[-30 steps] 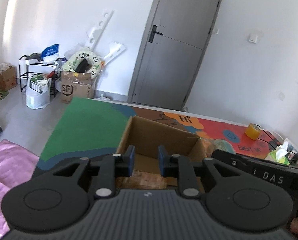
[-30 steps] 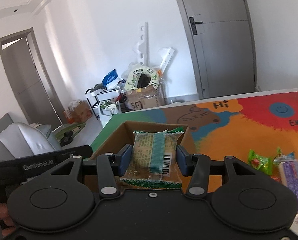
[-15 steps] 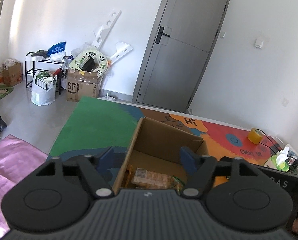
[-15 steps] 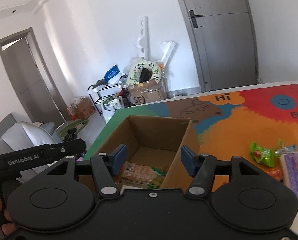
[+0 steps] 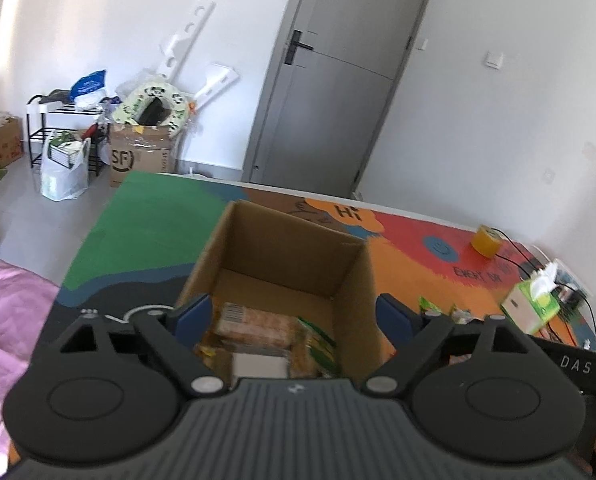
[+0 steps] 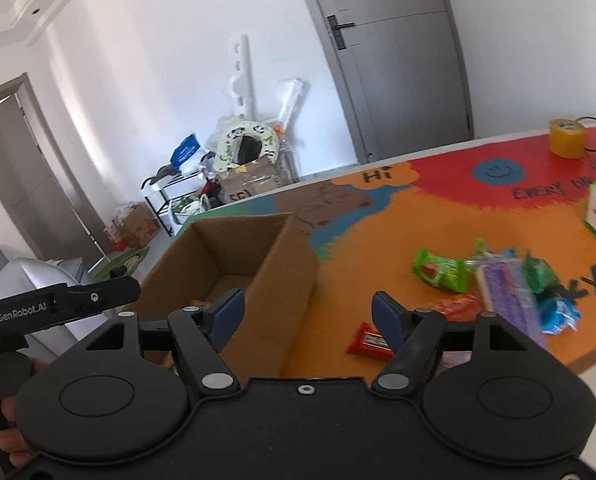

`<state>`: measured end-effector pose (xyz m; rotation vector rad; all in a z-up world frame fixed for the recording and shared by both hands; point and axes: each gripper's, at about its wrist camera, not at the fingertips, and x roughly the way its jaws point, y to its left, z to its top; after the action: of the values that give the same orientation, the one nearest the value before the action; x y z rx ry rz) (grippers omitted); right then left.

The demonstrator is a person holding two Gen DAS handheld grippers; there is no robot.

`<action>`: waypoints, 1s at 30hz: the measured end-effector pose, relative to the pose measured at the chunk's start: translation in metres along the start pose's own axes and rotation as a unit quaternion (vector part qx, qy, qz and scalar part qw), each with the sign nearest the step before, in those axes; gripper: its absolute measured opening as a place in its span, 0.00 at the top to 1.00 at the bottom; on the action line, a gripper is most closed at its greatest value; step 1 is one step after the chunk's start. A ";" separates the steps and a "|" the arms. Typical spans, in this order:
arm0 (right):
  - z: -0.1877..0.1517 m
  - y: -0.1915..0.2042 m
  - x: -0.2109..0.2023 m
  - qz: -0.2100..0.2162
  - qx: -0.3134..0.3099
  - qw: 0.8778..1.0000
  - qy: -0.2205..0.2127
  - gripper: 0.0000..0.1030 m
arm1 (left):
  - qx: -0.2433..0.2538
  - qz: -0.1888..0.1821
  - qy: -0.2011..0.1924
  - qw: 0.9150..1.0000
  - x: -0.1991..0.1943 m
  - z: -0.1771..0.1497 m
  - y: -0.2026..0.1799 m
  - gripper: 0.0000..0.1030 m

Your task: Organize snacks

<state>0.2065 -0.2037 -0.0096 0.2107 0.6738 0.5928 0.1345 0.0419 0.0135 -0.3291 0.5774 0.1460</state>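
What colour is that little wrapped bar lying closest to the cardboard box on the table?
Red, with a silvery band across it. The snack bar shows best in the right wrist view.

The walls (image 5: 97, 40) are white and bright with daylight. A grey door (image 5: 338, 80) with a black handle stands closed. Beside it, on the pale grey floor (image 5: 25, 208), there are a black shelf rack (image 5: 41, 136), cardboard cartons (image 5: 141, 156) and a white bag (image 5: 63, 172).

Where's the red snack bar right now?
In the right wrist view the red snack bar lies on the orange mat, just right of the cardboard box, left of the loose snack pile.
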 end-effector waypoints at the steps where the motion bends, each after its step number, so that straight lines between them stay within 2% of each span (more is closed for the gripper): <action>1: -0.001 -0.004 -0.002 -0.001 0.001 1.000 0.000 0.28 | 0.003 -0.003 0.001 1.000 0.000 -0.001 -0.003 0.14; 20: -0.016 -0.061 -0.036 -0.042 0.035 0.998 -0.016 0.27 | 0.042 -0.067 0.015 0.997 0.018 -0.011 -0.059 0.14; 30: -0.023 -0.092 -0.043 -0.058 0.061 0.996 -0.023 0.28 | 0.071 -0.082 0.015 0.994 0.026 -0.016 -0.091 0.15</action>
<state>0.2061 -0.3041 -0.0383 0.2966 0.6734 0.4336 0.1688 -0.0474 0.0101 -0.2387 0.5838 -0.0588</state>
